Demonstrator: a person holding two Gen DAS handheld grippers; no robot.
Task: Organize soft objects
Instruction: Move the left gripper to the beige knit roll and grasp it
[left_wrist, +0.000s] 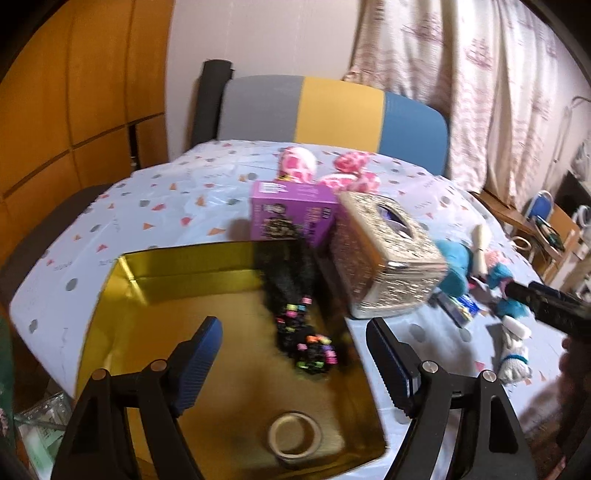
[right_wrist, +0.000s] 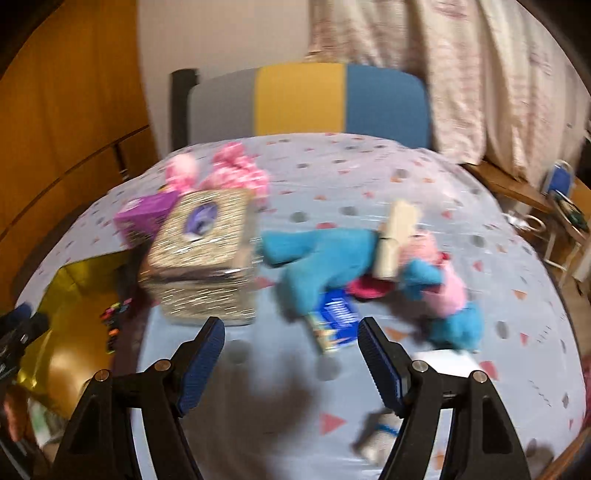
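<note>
My left gripper (left_wrist: 293, 352) is open and empty above a gold box (left_wrist: 177, 273). In the box lie a black fuzzy toy with bright beads (left_wrist: 295, 295) and a tape roll (left_wrist: 294, 435). My right gripper (right_wrist: 291, 349) is open and empty above the table, just in front of a blue packet (right_wrist: 334, 325). Behind it lies a blue and pink plush (right_wrist: 332, 258), also in the left wrist view (left_wrist: 458, 266). A pink spotted plush (left_wrist: 325, 170) lies at the far side, also in the right wrist view (right_wrist: 229, 173). A white rolled cloth (left_wrist: 511, 354) lies at right.
A glittery tissue box (left_wrist: 384, 254) and a purple carton (left_wrist: 291, 212) stand beside the gold box. The table wears a pale spotted cloth (right_wrist: 369, 177). A grey, yellow and blue chair (left_wrist: 332, 110) stands behind. Curtains hang at right; orange cabinets stand at left.
</note>
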